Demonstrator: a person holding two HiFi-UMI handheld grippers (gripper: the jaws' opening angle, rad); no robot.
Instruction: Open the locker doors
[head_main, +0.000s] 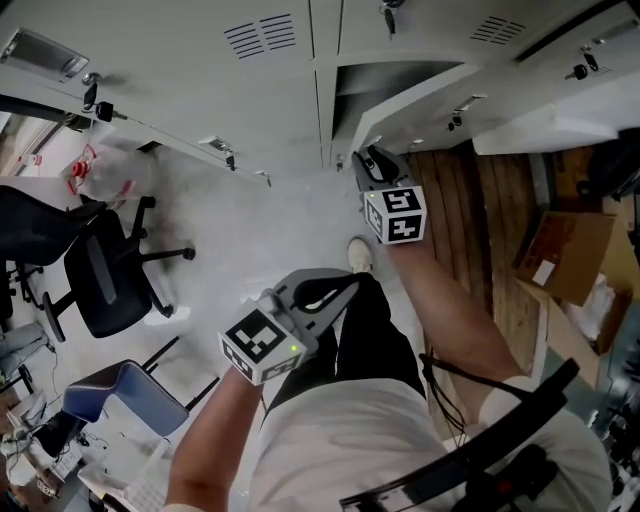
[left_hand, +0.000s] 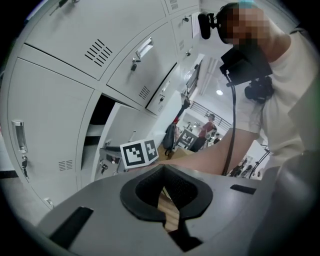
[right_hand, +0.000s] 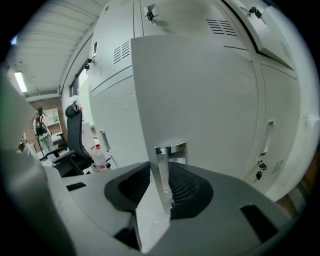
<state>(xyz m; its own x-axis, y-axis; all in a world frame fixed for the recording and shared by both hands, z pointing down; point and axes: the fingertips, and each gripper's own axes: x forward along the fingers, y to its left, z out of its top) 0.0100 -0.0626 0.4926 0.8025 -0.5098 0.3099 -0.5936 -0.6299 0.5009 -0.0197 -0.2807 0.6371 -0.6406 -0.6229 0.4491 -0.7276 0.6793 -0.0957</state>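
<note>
Right tongs (head_main: 366, 160) clamp the locker door (right_hand: 200, 90) beside its chrome handle (right_hand: 163, 167); left tongs (left_hand: 165, 187) together, empty.

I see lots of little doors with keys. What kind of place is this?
Probably a locker area in an office or workshop. There is a wall of grey metal lockers, a black office chair stands near them, and a cardboard box sits off to the side.

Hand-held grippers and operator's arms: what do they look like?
Left hand-held gripper and right hand-held gripper: grey shells, black ribbed pads, each with a white cube bearing black square markers; green light on the left cube. White short-sleeved shirt; black cable by the right arm.
</note>
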